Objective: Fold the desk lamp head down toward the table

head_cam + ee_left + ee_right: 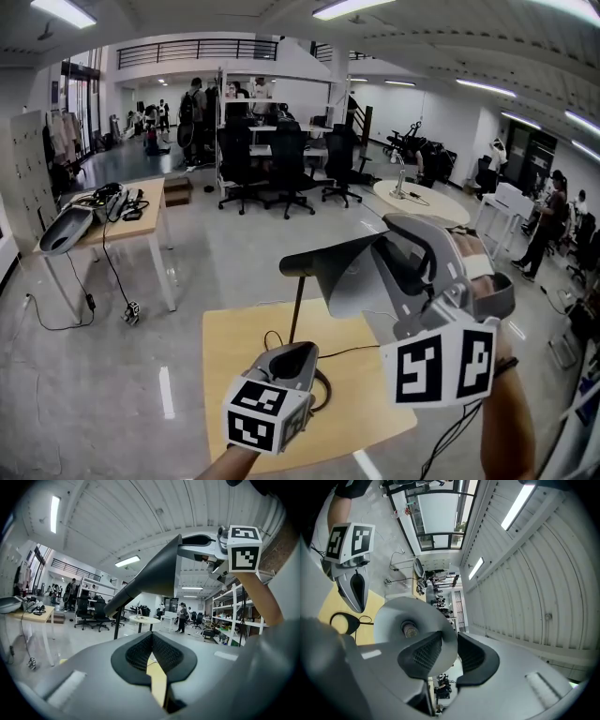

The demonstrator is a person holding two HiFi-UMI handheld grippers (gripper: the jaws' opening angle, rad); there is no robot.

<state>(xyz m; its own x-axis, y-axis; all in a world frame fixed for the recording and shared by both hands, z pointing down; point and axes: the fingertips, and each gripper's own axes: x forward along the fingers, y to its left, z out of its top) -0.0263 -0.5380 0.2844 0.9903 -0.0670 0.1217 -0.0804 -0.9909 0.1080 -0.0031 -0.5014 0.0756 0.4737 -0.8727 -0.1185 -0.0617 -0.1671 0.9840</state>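
Right tool (pixel 449 646) is clamped on the lamp head (pixel 342 274): one pad inside the shade, one outside, rim pinched between them. Left tool (pixel 151 639) is closed on nothing, pads together at the tips, low over the table (pixel 234 361) by the base (pixel 341 622). I can't tell if it touches the base.

Progress, my read: grip is made, fold not yet done. The head sits high on top of the stem (pixel 296 309), well above the table, with its mouth angled up toward my right tool, not down. So basically the whole swing is left: bring the rim over and down until the shade faces the table. Left tool looks placed to pin the base if the lamp tips, but I don't see it doing that.

Lamp setup, big to small:
- small light-wood table carrying it
- grey cone shade, wide open end, narrowing to the stem joint
- stem thin, dark, roughly upright
- base a dark round disc flat on the table
- bulb (pixel 410 630) deep inside the shade, doesn't look lit
- thin black cord (pixel 352 351) trailing across the table
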